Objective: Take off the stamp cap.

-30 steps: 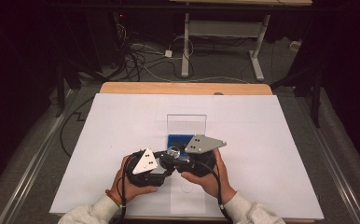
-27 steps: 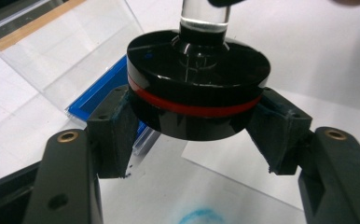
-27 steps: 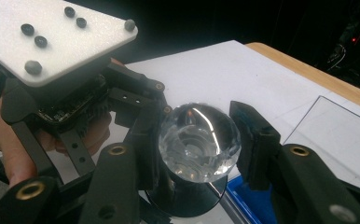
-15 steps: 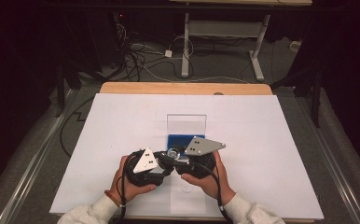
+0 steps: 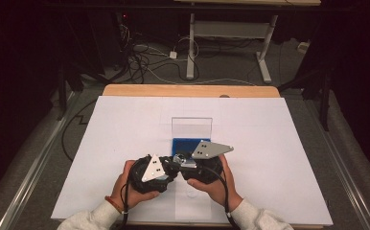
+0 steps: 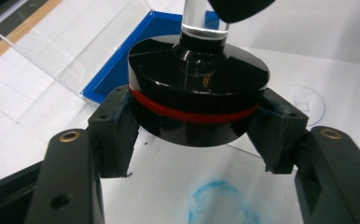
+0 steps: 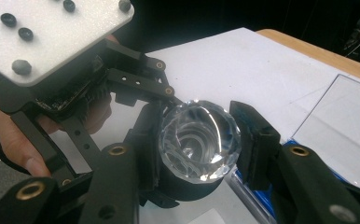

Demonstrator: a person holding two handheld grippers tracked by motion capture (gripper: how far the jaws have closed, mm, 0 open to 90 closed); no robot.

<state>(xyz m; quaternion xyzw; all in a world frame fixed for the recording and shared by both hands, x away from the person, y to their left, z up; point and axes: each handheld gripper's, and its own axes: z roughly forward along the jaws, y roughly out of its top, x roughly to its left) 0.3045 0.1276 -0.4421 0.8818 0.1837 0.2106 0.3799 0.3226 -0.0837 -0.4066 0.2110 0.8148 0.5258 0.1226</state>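
Both grippers met near the front middle of the white sheet (image 5: 269, 143) that covered the table, just in front of a blue tray (image 5: 183, 143) with a clear upright lid (image 5: 191, 127). The left gripper (image 6: 197, 122) was closed on the black round base (image 6: 197, 88) of a stamp-like object; its two pads pressed on the left and right sides of the base, just under a thin red ring (image 6: 192, 114). In the left gripper view a clear stem (image 6: 204, 21) rose from the top of this base, and a faint blue round mark (image 6: 220, 200) lay on the sheet below it. The right gripper (image 7: 197, 140) was closed on the clear faceted knob (image 7: 199, 140) at the other end of the same object, with a pad on each side of it. In the high view the left hand (image 5: 132, 184) and the right hand (image 5: 216, 184) stood close together, and the object was held between them, above the sheet. The wooden table edge (image 5: 188, 90) showed at the far side.
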